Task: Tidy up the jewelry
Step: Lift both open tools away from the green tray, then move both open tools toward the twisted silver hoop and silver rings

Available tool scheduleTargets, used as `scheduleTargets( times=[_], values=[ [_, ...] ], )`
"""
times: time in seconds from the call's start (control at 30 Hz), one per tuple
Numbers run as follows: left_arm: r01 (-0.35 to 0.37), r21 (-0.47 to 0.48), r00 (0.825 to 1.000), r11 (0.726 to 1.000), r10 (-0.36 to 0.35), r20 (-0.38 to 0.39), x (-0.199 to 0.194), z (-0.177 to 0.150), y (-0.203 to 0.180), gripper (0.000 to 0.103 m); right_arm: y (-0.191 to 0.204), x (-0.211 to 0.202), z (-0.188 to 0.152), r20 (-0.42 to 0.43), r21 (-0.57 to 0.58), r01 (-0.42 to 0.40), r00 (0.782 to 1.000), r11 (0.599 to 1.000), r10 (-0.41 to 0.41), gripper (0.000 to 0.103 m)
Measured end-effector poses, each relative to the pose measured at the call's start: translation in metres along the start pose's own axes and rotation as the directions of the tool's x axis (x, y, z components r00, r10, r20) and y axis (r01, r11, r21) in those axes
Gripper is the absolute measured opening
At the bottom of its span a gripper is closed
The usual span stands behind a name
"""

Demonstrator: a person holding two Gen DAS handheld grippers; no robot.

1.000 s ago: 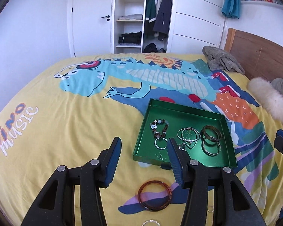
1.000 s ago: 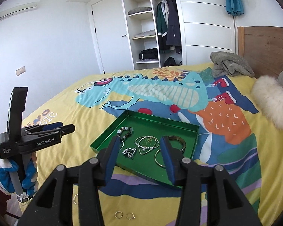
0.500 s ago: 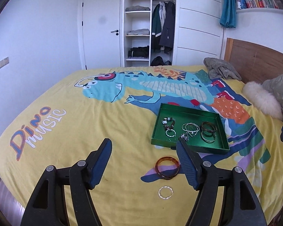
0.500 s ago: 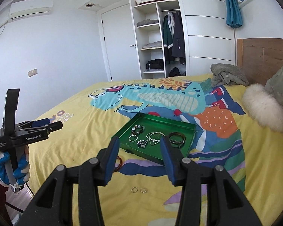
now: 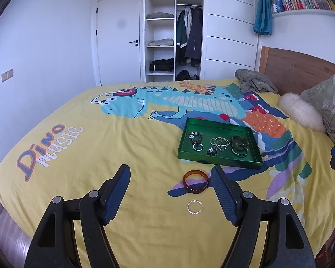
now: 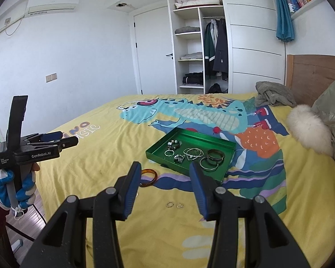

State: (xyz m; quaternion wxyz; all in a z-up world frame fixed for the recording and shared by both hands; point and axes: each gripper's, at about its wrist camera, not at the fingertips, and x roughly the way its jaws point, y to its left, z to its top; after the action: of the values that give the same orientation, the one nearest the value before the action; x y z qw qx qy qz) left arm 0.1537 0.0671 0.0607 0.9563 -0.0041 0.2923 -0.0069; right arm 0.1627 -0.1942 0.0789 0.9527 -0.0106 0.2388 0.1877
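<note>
Both hands have pulled back from the green tray (image 5: pixel 220 161), and the left gripper (image 5: pixel 170 179), its jaws just spread wider around nothing, now frames the amber bangle (image 5: pixel 195 181) just ahead (right gripper (image 6: pixel 165 178) half-spread, empty), so collecting looks about to begin.

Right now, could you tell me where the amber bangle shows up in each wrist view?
Left wrist: amber bangle lies on the bedspread at lower centre, between the open fingers, nearer than the green tray.
Right wrist: amber bangle at centre left, partly behind the left finger.
Shared landmark: the green tray.
</note>
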Motion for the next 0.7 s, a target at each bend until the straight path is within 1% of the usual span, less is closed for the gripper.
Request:
scheduleTargets(
  times=[0.13, 0.33, 0.53, 0.7],
  values=[
    [-0.001, -0.001, 1.000, 1.000, 0.001, -0.015, 0.008, -0.012, 0.002, 0.074, 0.002, 0.004, -0.009, -0.015, -0.001, -0.013, 1.000, 1.000, 0.013, 0.043],
    [-0.002, -0.015, 0.998, 1.000, 0.001, -0.055, 0.030, -0.034, 0.007, 0.074, -0.002, 0.025, -0.029, -0.060, 0.007, -0.043, 0.997, 0.999, 0.043, 0.043],
    [0.009, -0.014, 0.995, 1.000, -0.010, -0.098, 0.058, -0.056, 0.004, 0.074, -0.007, 0.056, -0.050, -0.109, 0.025, -0.087, 0.990, 0.996, 0.089, 0.043],
    [0.028, -0.006, 0.990, 1.000, -0.029, -0.141, 0.086, -0.074, -0.002, 0.074, -0.014, 0.092, -0.074, -0.176, 0.048, -0.116, 0.977, 0.992, 0.122, 0.043]
  ],
)
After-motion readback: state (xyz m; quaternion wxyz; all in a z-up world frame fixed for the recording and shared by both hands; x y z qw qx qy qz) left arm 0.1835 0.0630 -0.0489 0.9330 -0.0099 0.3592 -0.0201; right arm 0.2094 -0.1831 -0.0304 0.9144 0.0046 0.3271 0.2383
